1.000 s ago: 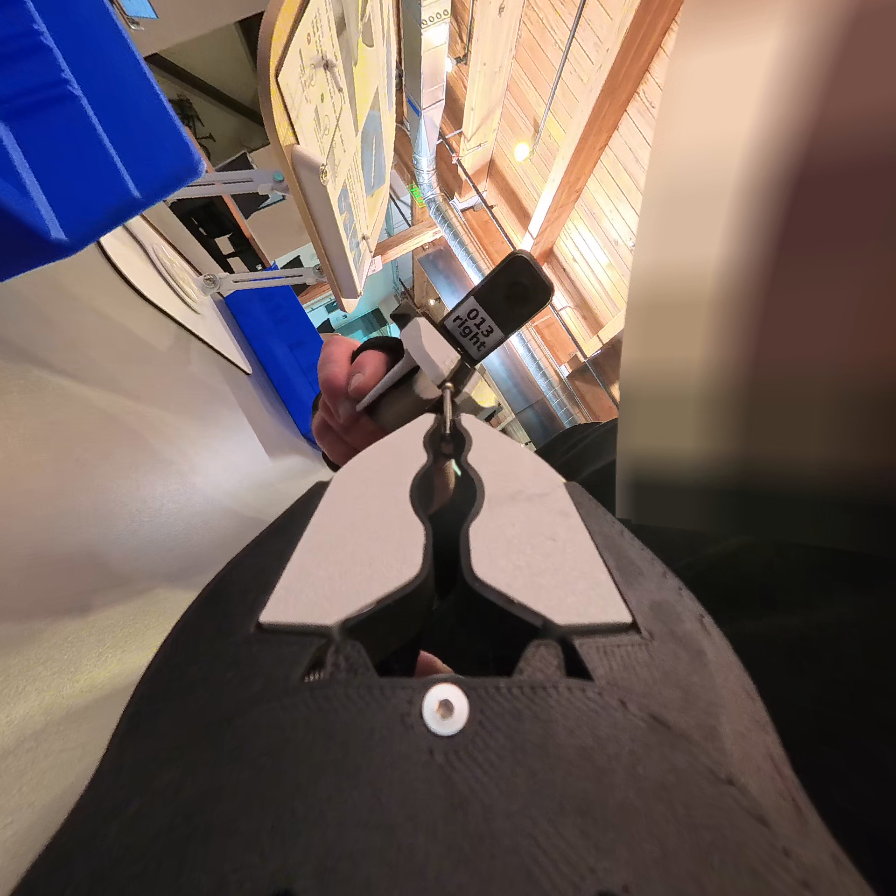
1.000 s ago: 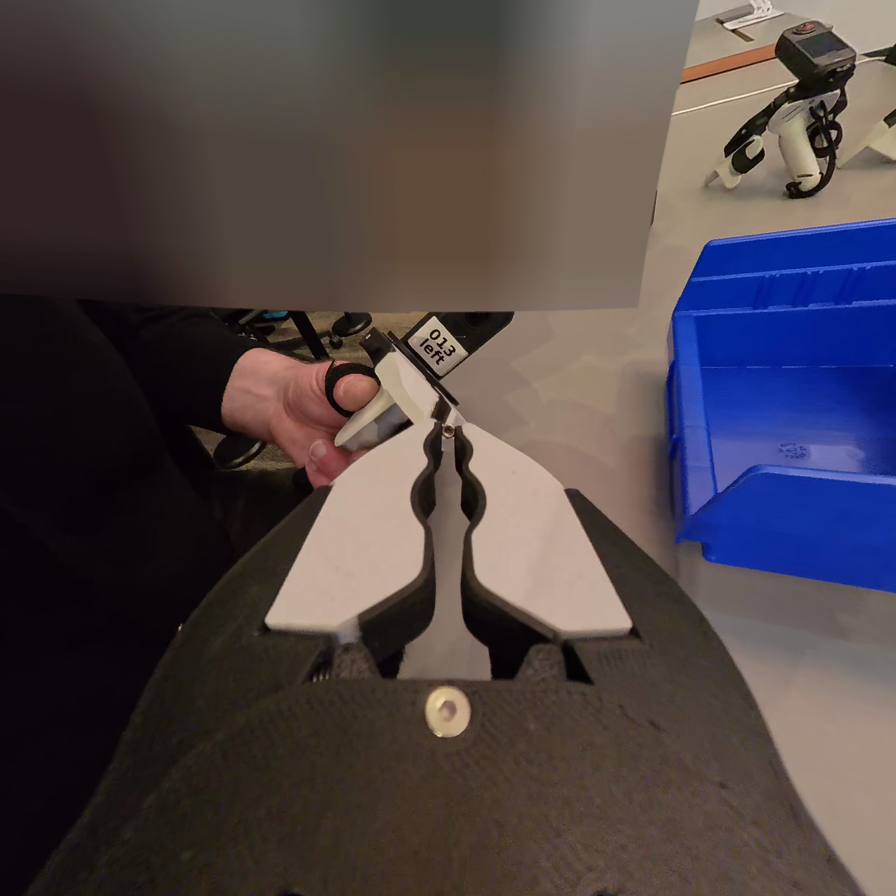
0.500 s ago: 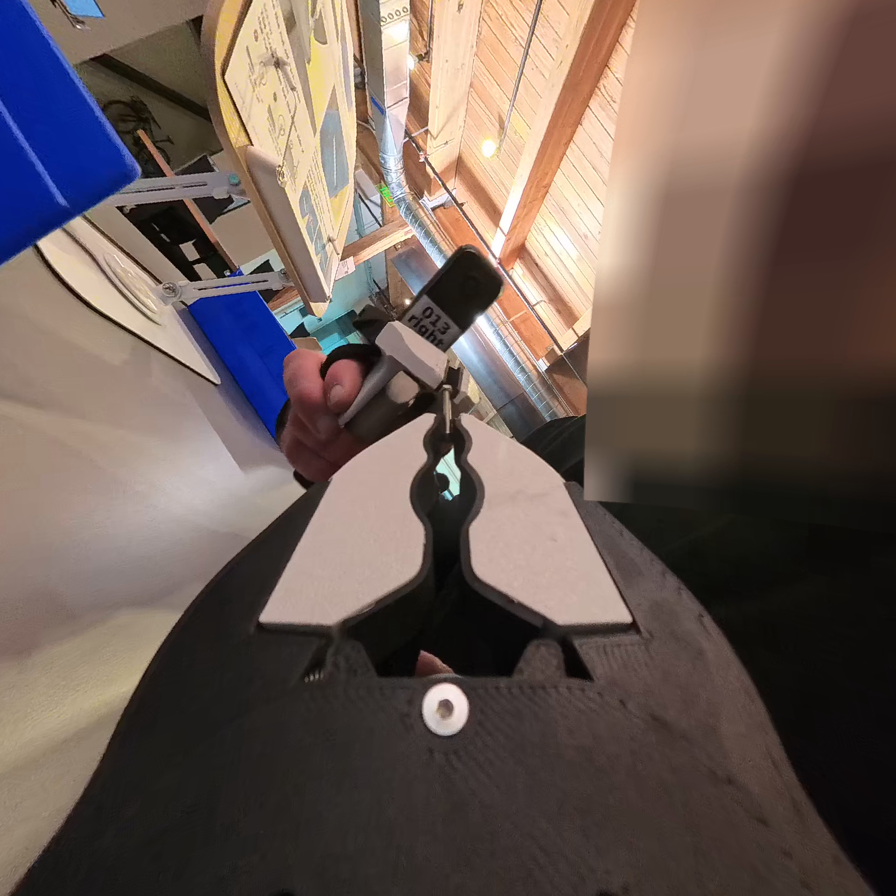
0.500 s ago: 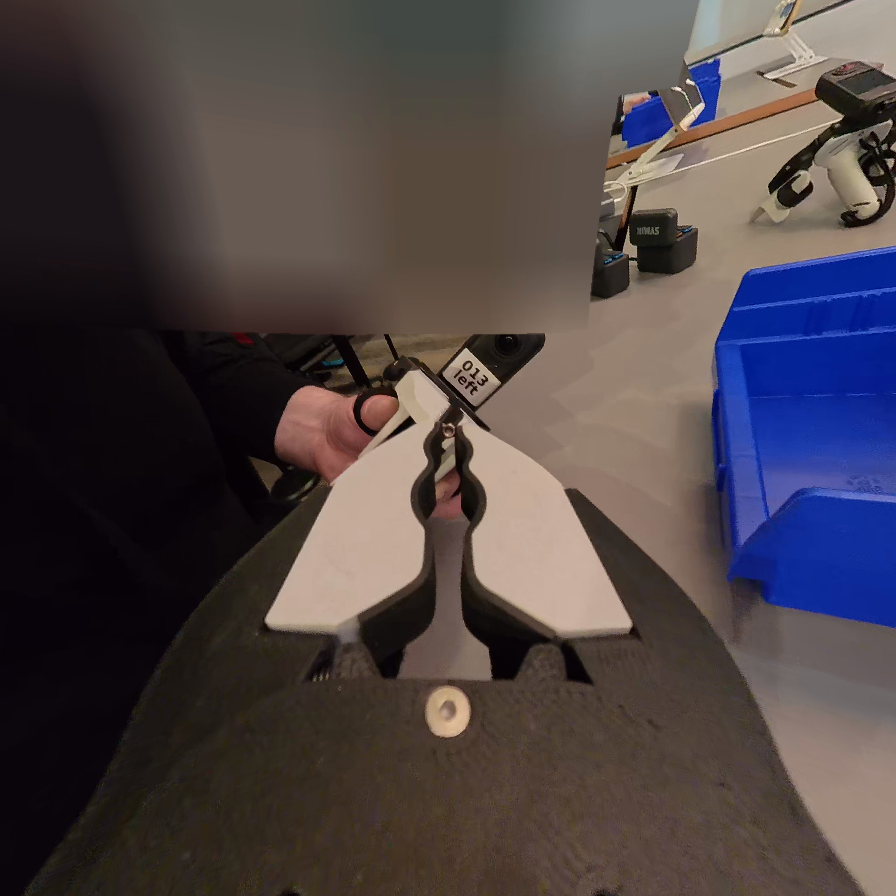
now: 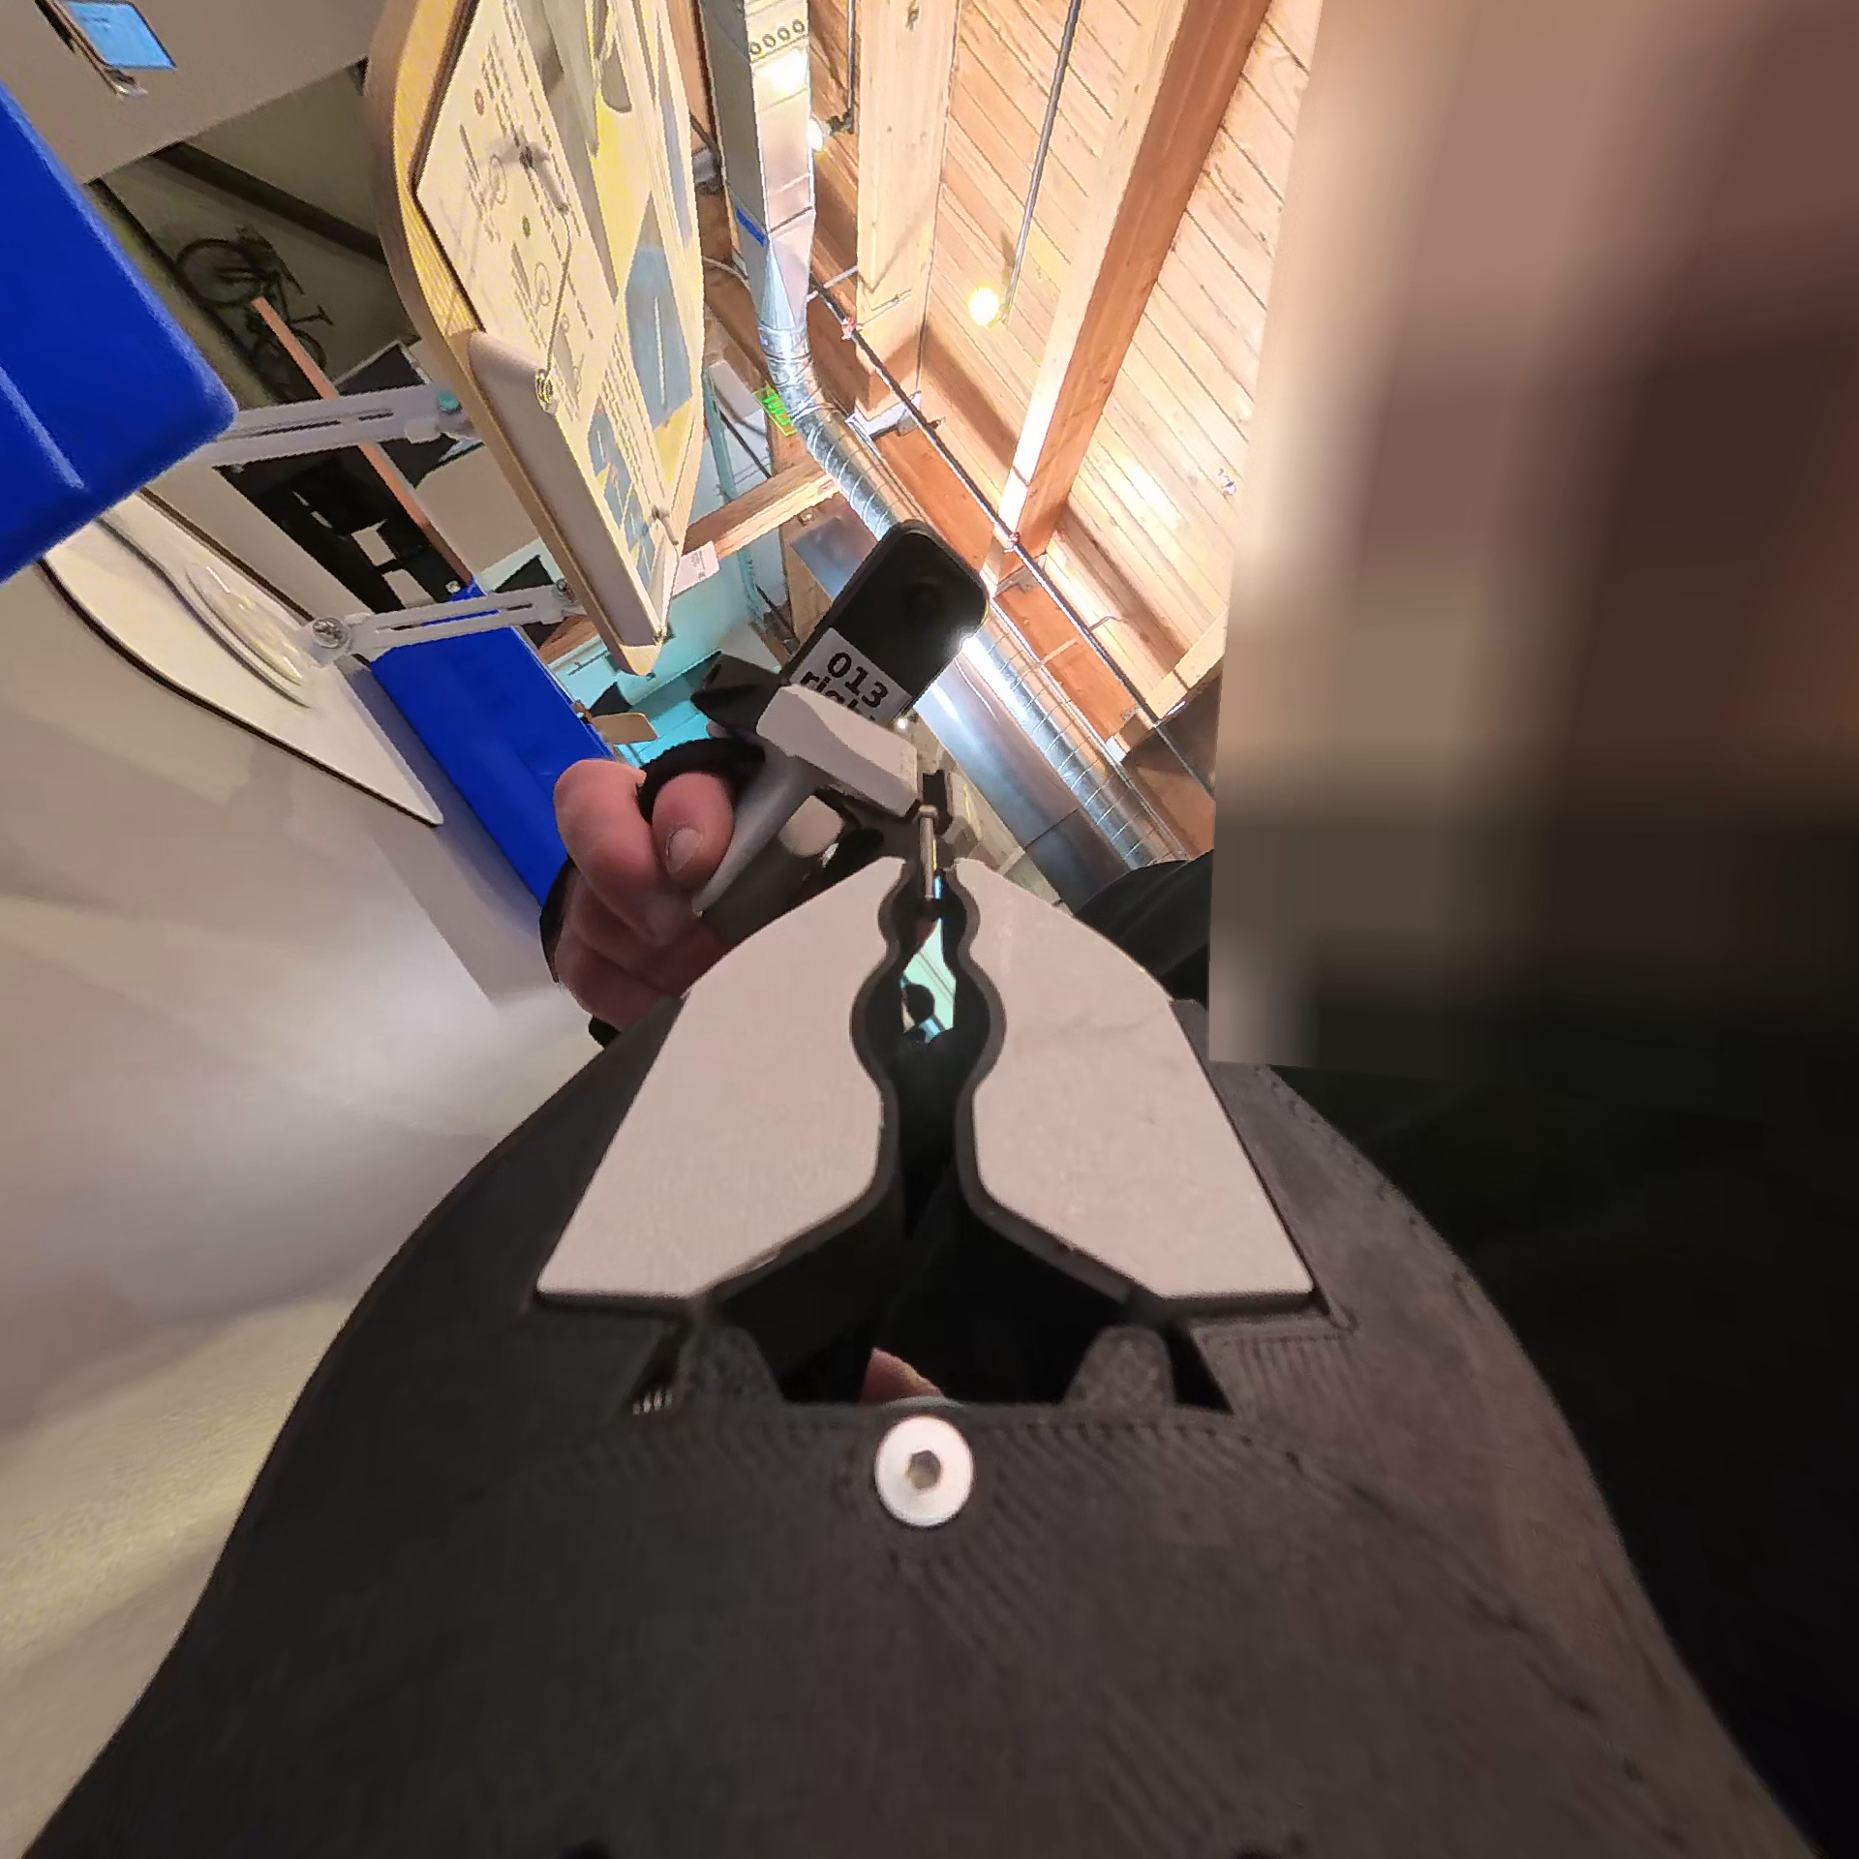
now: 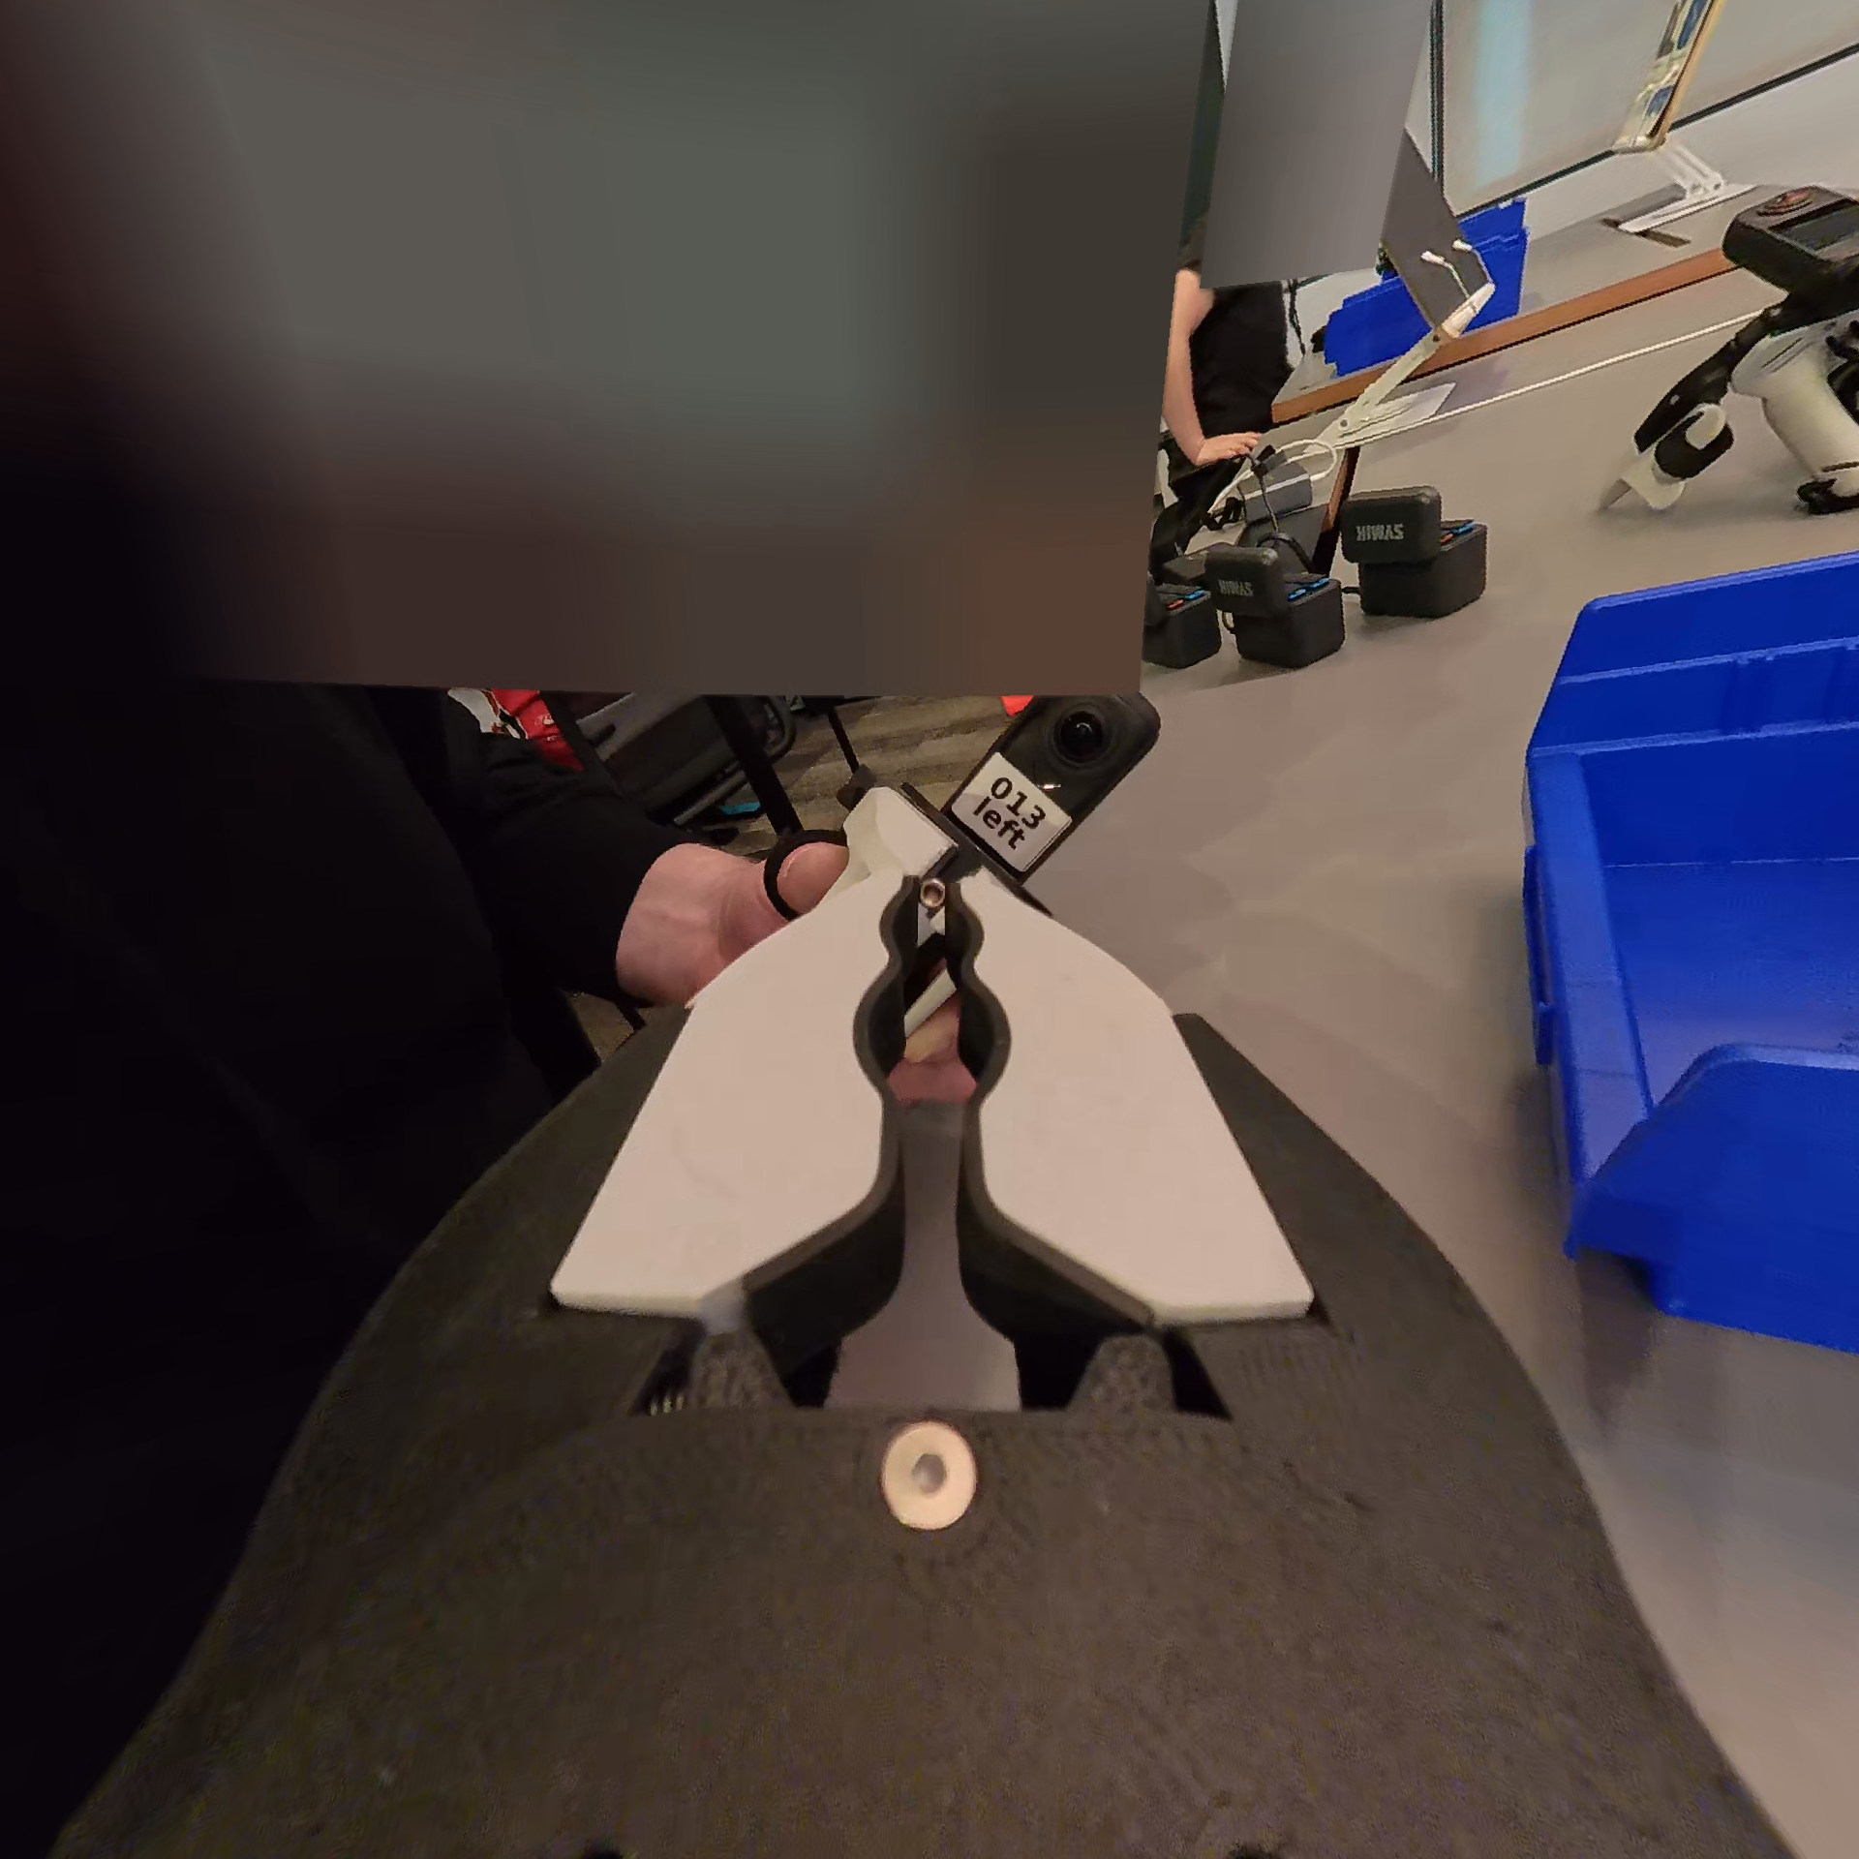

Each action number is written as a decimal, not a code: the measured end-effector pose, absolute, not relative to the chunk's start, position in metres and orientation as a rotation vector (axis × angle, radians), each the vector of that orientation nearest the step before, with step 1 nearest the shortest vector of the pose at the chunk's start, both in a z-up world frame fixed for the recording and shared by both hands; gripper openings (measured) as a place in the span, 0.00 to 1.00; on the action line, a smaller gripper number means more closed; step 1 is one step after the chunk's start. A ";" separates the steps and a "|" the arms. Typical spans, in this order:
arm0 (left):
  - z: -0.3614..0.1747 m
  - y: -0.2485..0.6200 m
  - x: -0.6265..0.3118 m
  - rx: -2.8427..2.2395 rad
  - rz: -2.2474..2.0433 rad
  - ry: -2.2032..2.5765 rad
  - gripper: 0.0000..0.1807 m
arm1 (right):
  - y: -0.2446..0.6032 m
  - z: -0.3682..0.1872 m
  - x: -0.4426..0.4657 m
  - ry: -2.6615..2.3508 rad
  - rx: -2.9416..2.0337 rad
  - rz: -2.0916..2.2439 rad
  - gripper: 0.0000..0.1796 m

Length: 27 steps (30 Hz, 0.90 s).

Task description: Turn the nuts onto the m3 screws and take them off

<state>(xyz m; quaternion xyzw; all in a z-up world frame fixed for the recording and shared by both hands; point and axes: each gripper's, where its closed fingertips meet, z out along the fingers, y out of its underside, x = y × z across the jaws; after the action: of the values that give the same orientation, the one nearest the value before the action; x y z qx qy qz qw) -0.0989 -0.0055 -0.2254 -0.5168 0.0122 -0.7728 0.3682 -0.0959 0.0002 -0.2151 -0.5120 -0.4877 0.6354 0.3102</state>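
My two grippers meet tip to tip above the grey table [image 6: 1308,865]. In the left wrist view my left gripper [image 5: 931,890] is shut on one end of a thin silver m3 screw [image 5: 927,845]. The screw's shaft runs up to the tips of the right gripper [image 5: 931,795], which a hand [image 5: 644,885] holds. In the right wrist view my right gripper [image 6: 933,895] is shut on a small round metal piece with a hole, seemingly the nut [image 6: 933,889]. The left gripper [image 6: 931,910] meets it from the far side, held by a hand [image 6: 704,915].
A blue bin [image 6: 1710,905] stands on the table to the right; it also shows in the left wrist view [image 5: 80,352]. Behind it are black cases [image 6: 1298,594], another gripper device [image 6: 1791,382] and a person standing [image 6: 1227,372]. A printed board on a stand [image 5: 563,332] is farther off. Left and right tips are no more than a few centimetres apart.
Both grippers have stayed shut and tip to tip on the screw and nut. They turned against each other: the right view swung left, and the opposite gripper appears at a different angle.
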 end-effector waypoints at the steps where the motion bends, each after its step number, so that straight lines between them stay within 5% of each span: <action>1: -0.225 -0.005 -0.099 -1.329 -1.977 0.035 0.02 | 0.000 -0.215 -0.096 -1.287 -1.353 1.683 0.03; 27: -0.223 -0.002 -0.092 -1.382 -1.796 0.114 0.02 | 0.005 -0.212 -0.090 -1.160 -1.366 1.784 0.02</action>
<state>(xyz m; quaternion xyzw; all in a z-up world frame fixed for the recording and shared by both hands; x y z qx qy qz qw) -0.0922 -0.0018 -0.2227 -0.5521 0.0455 -0.7175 0.4223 -0.0902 0.0055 -0.2116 -0.5149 -0.4372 0.6728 0.3018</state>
